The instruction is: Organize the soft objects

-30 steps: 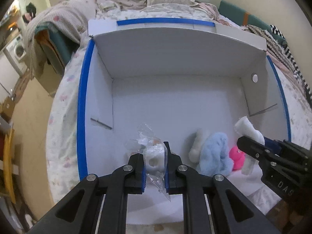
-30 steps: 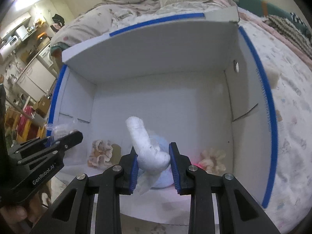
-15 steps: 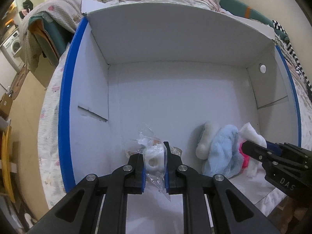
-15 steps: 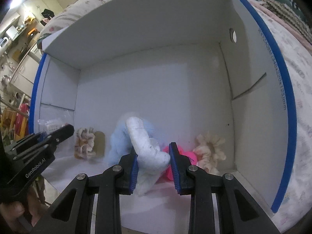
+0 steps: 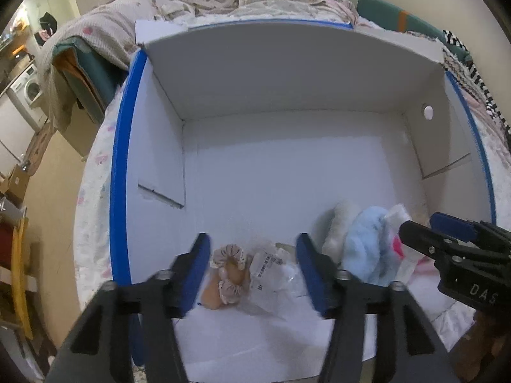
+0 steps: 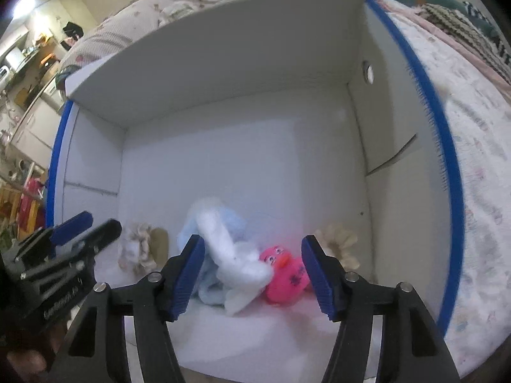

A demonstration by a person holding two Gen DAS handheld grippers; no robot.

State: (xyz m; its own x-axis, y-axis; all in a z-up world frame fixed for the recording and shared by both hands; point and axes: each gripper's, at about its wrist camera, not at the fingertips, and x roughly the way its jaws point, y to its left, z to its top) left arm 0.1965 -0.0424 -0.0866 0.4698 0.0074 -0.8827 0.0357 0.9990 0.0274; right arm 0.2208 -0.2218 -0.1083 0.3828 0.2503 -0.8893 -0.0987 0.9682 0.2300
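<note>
Tools hung over a white box (image 5: 287,73) with blue-edged walls set on a bed (image 6: 479,121). Left tool (image 5: 252,265) was opening its jaws, pads clear of the clear plastic packet (image 5: 271,271) lying on the box floor beside a beige scrunchie (image 5: 230,265). Right tool (image 6: 252,268) was opening too, a white fluffy piece (image 6: 236,261) loose between its pads, resting on a light-blue plush (image 6: 223,223) next to a pink duck (image 6: 284,274) and a cream scrunchie (image 6: 338,239)
</note>
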